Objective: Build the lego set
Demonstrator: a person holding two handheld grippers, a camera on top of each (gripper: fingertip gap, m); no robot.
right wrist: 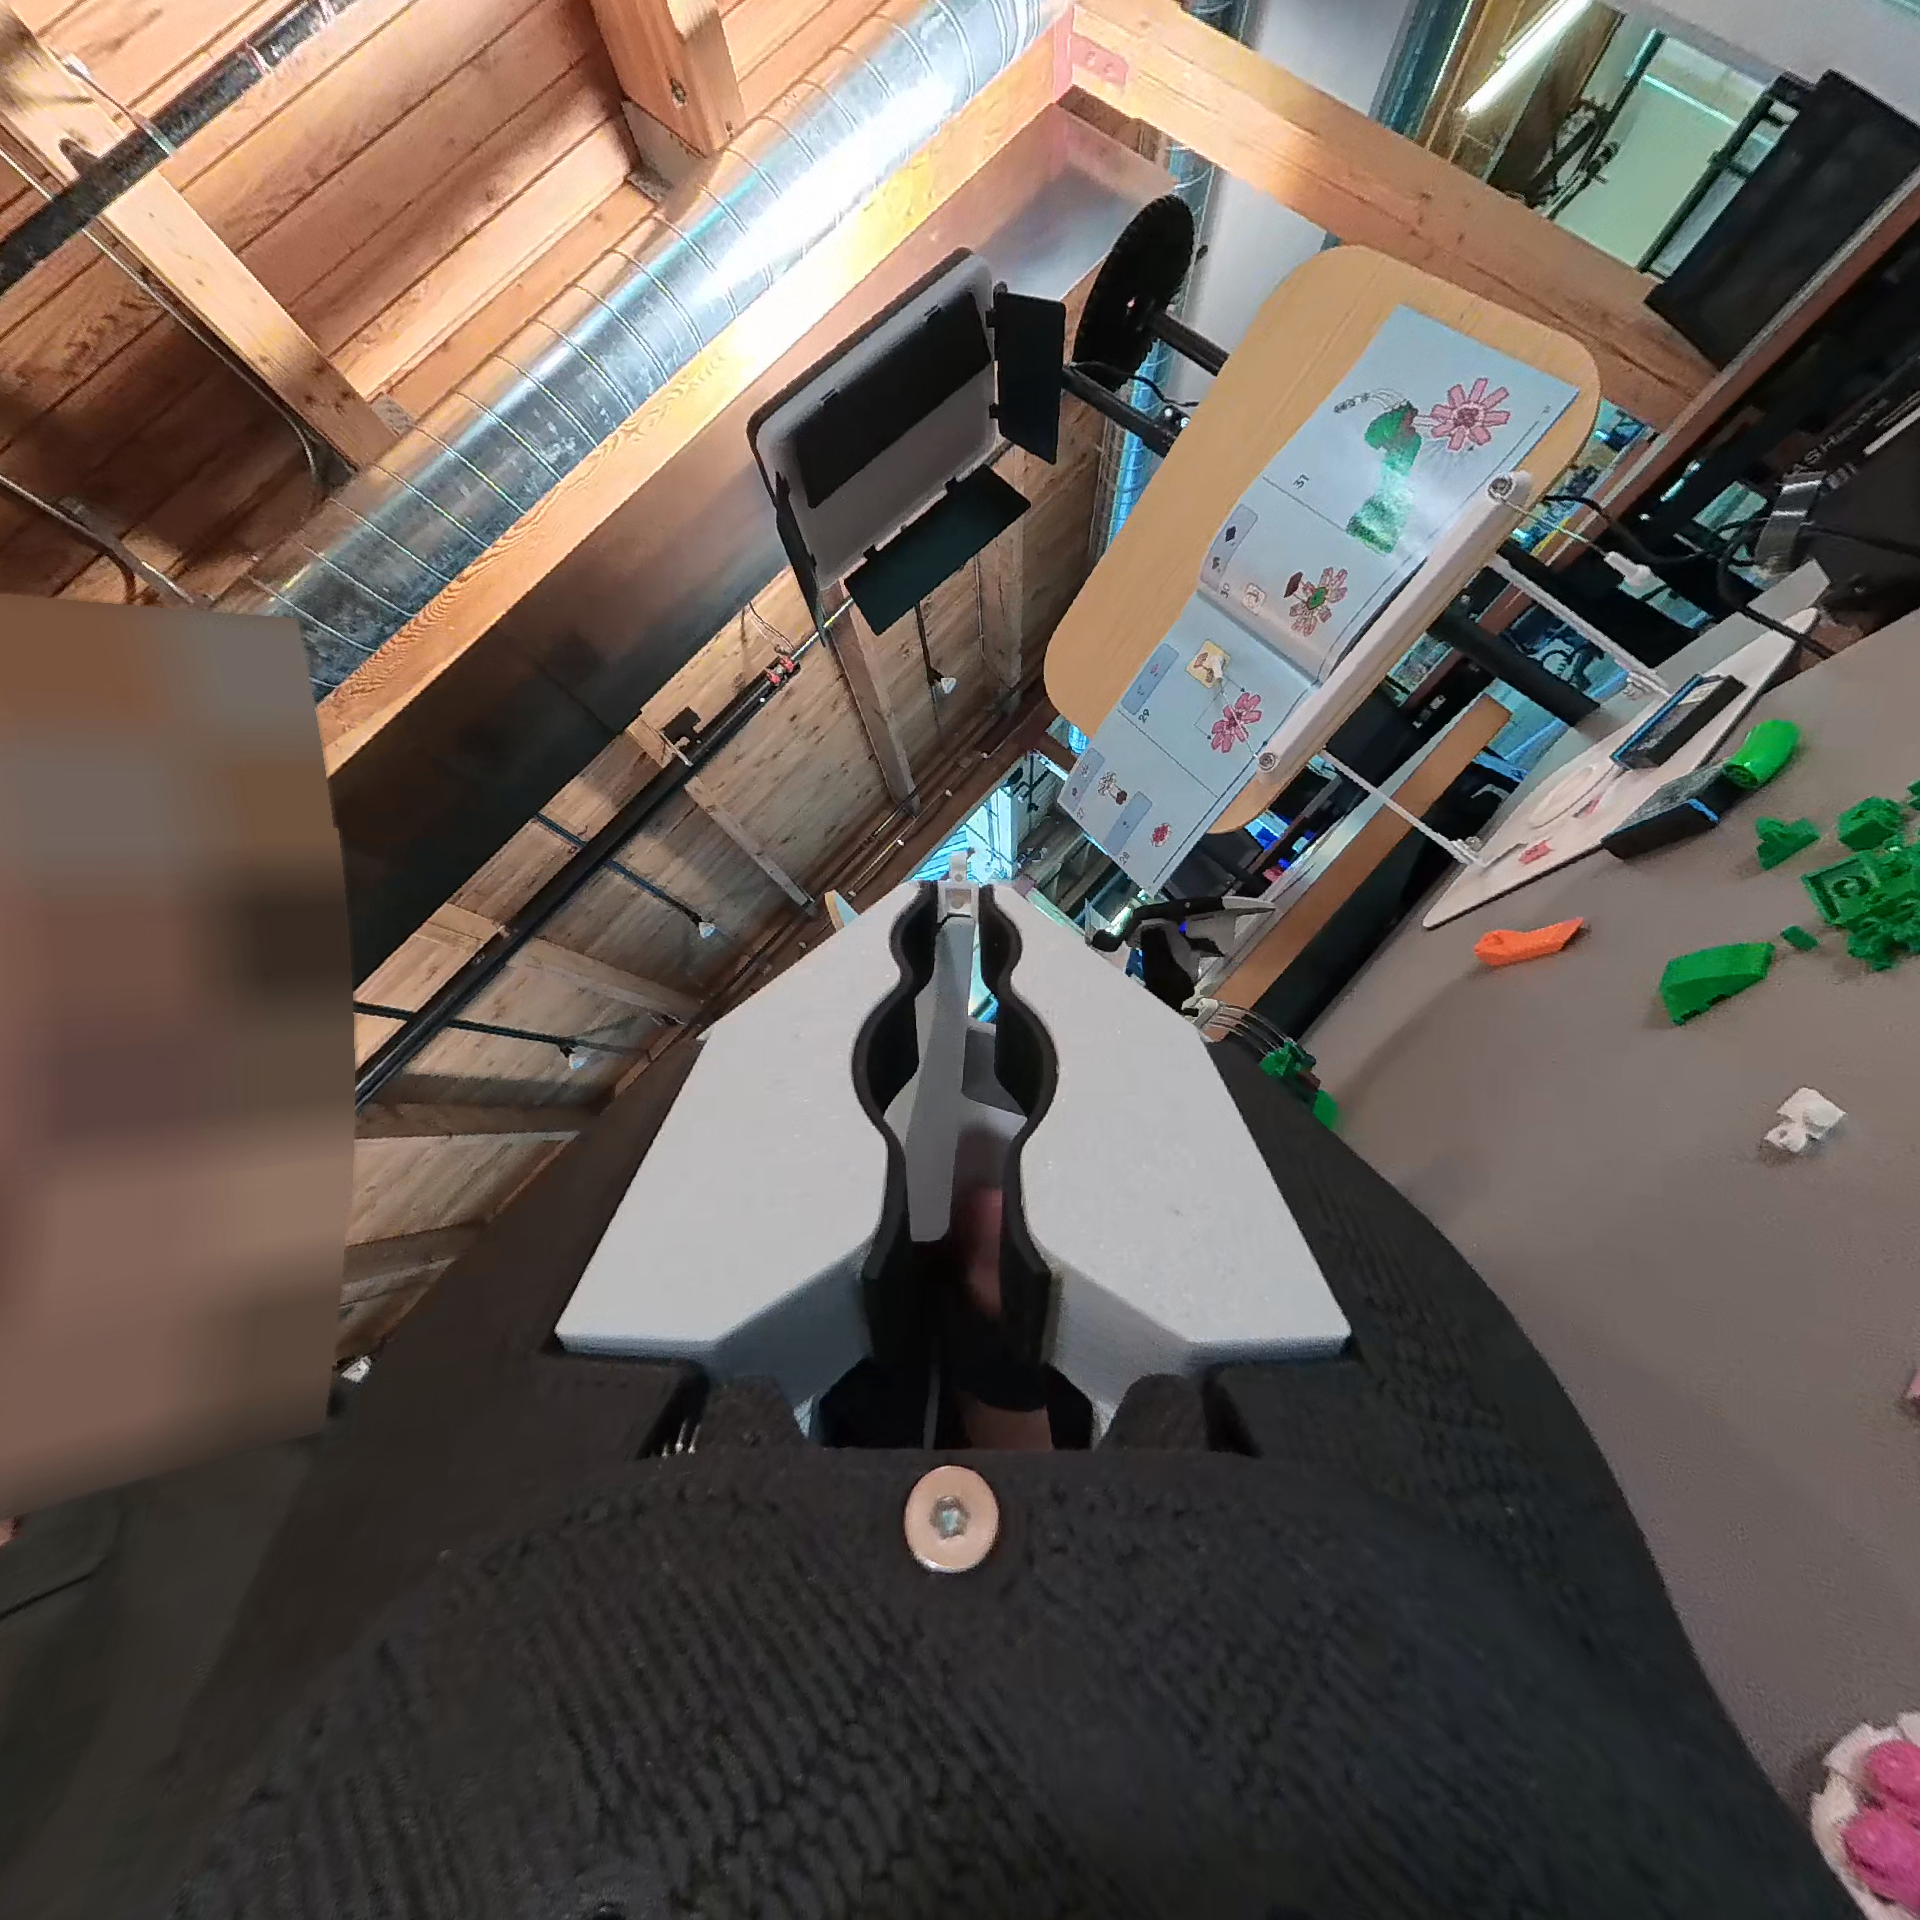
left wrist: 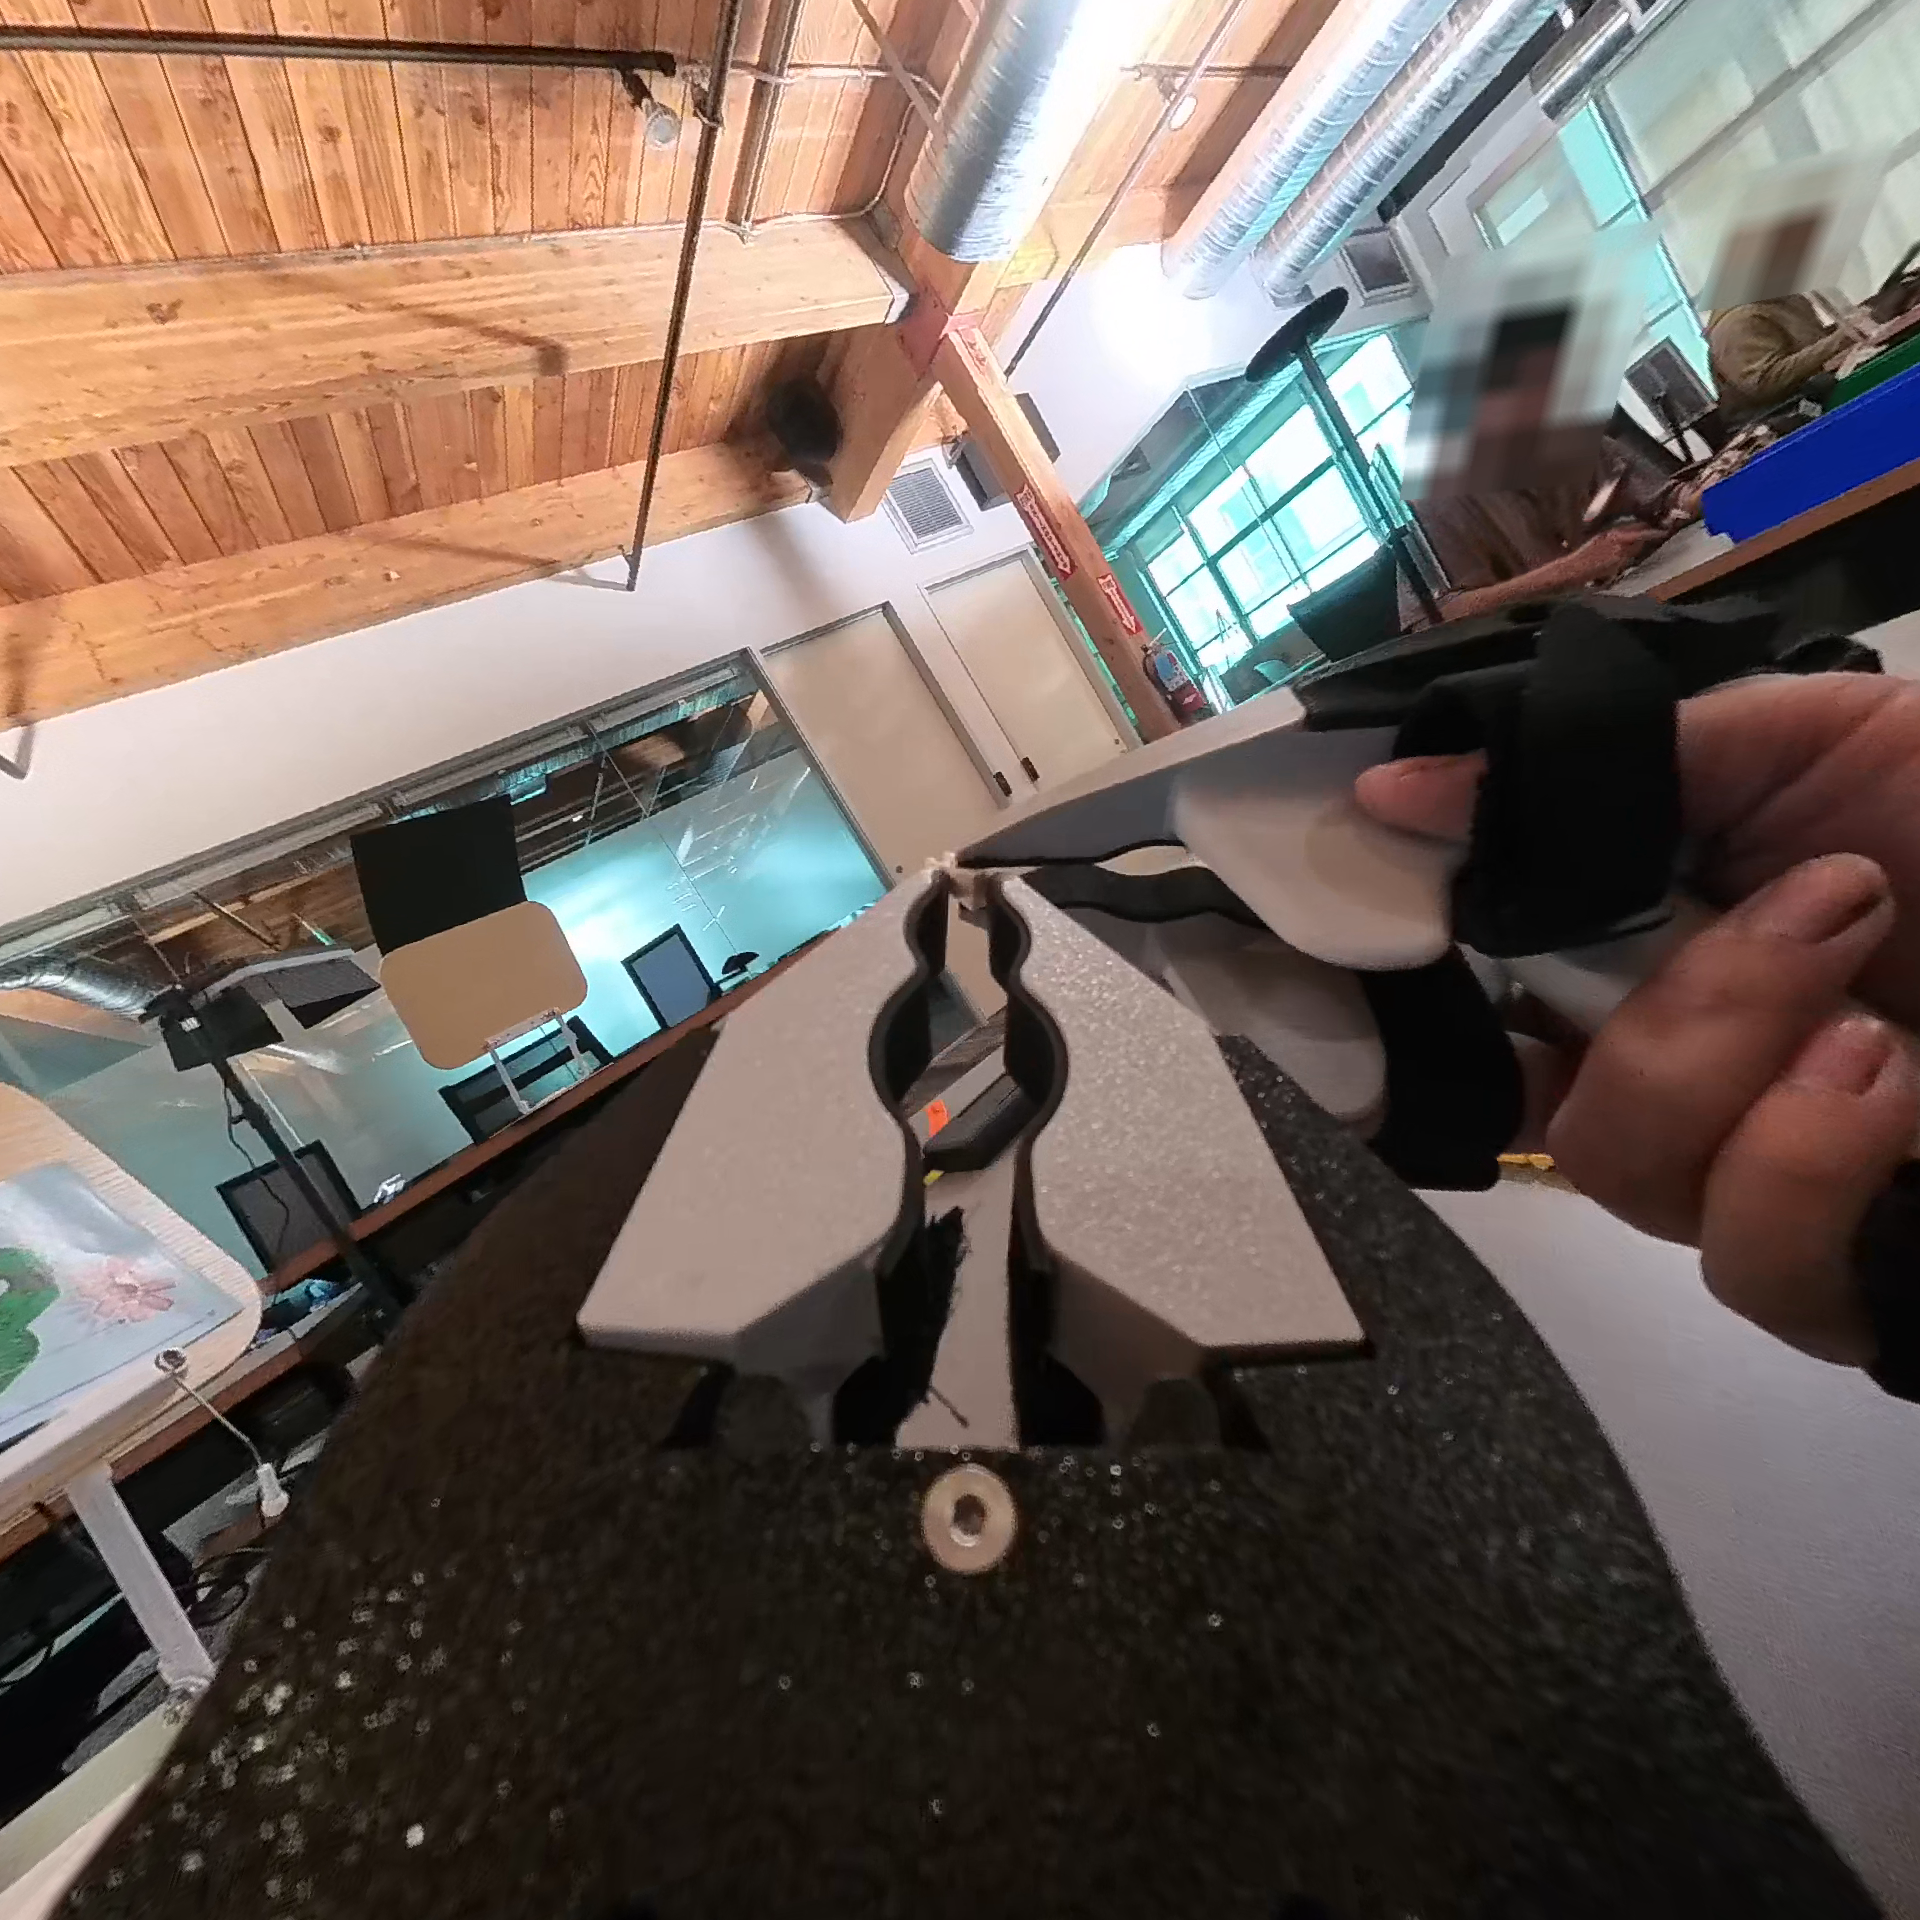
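a small white lego piece (left wrist: 951, 871) is pinched at the tips of both claws, raised off the counter (right wrist: 1558, 1143).

the left claw (left wrist: 961, 883) and right claw (right wrist: 961, 894) are each clamped on it, tip to tip; loose green bricks (right wrist: 1860, 883) are scattered near the counter's far edge.

Overhead, wooden plank ceiling (left wrist: 312, 260) crossed by heavy beams, with a silver spiral duct (right wrist: 582, 384) alongside. Below it, a studio light panel (right wrist: 883, 436) with black barn doors on a stand. Farther off, glass partition walls (left wrist: 644, 904) and two pale doors (left wrist: 883, 727). By the wooden post (left wrist: 1039, 488), a red fire extinguisher (left wrist: 1174, 681). At far right, a blue bin (left wrist: 1808, 488) on a distant worktop (left wrist: 1766, 540). Near the board, a dark blue-edged box (right wrist: 1662, 821) lying flat.
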